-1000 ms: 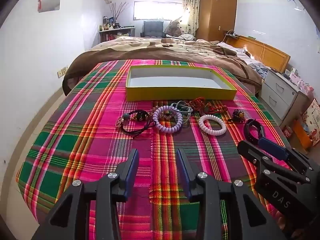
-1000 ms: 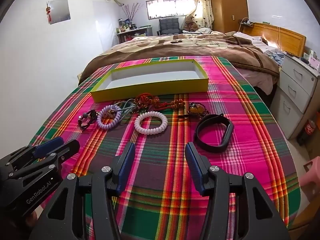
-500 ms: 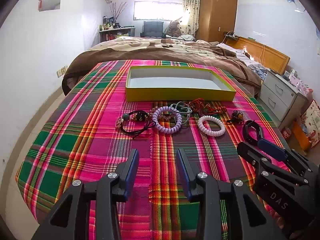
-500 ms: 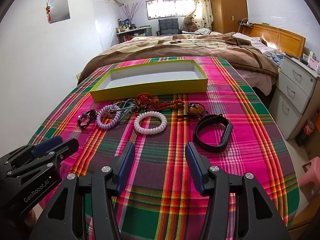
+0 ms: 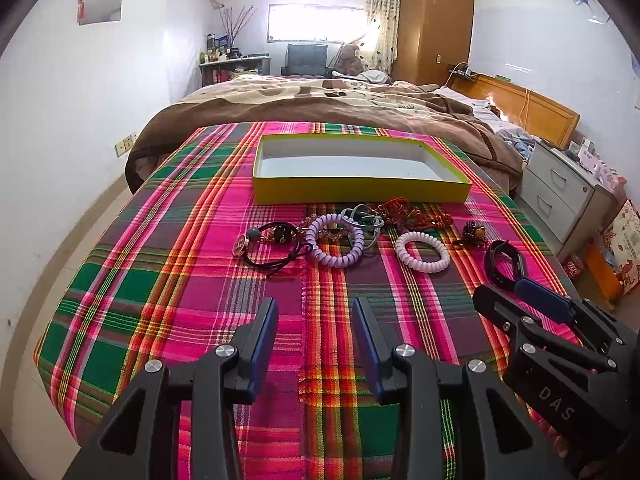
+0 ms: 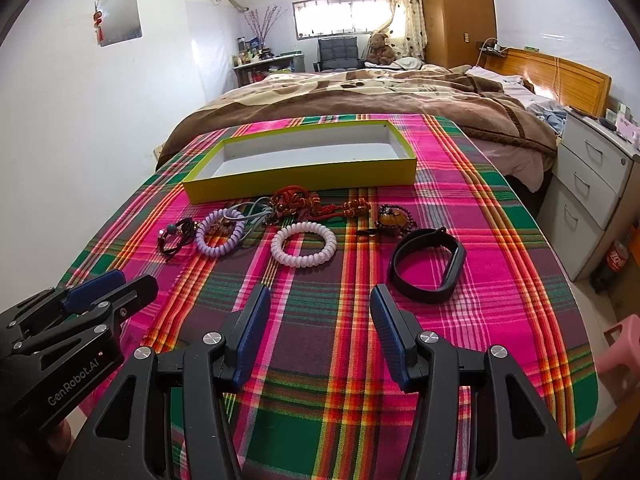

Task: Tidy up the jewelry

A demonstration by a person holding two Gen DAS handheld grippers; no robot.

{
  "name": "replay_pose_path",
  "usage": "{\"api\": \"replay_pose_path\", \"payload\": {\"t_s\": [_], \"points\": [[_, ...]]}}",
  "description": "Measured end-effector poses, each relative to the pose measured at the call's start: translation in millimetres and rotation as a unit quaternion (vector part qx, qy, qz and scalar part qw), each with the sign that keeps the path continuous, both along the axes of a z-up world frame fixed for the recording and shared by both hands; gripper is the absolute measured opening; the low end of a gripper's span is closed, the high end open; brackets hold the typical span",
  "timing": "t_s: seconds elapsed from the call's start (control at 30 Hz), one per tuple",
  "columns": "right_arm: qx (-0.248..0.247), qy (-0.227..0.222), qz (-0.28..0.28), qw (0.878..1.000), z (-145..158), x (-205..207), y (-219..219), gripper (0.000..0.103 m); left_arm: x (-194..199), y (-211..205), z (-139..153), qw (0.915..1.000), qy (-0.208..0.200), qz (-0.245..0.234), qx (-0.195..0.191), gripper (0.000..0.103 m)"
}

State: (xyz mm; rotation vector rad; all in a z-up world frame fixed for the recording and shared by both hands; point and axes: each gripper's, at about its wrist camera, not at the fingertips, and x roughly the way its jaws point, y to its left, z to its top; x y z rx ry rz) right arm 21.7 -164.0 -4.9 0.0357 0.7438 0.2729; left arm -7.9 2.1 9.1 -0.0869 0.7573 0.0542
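Nearest the cameras, the left gripper [image 5: 316, 312] hangs above the plaid cloth [image 5: 160, 288] with its fingers spread wide and nothing between them. The right gripper [image 6: 320, 300] is likewise parted wide and empty, low over the same cloth.

Just beyond the right gripper lies a black band [image 6: 428, 266], flat on the cloth and apart from the other pieces. To its left sits a white coil bracelet [image 6: 304, 245], and further left a lilac coil bracelet [image 5: 338, 240], which overlaps a grey hair tie [image 5: 366, 220]. At the left end of the row, black hair ties [image 5: 276, 246] with bead charms touch the lilac coil. Behind the white coil a red knotted cord [image 6: 296, 200] stretches toward a small brown beaded piece [image 6: 394, 216], whose exact form is hard to make out.

Past the row, close to the cord, stands the yellow box [image 5: 360, 192], open-topped, white inside and holding nothing. Beyond it a brown blanket [image 5: 320, 104] covers the bed.
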Motion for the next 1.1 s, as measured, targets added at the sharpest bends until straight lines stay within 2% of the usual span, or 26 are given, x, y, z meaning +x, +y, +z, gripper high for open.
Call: {"api": "replay_pose_path", "payload": {"t_s": [1.1], "points": [[0.0, -0.001, 0.0, 1.0, 1.9, -2.5, -0.6, 0.053, -3.2, -1.4, 2.7, 1.0, 0.001, 0.001, 0.003, 0.038]]}}
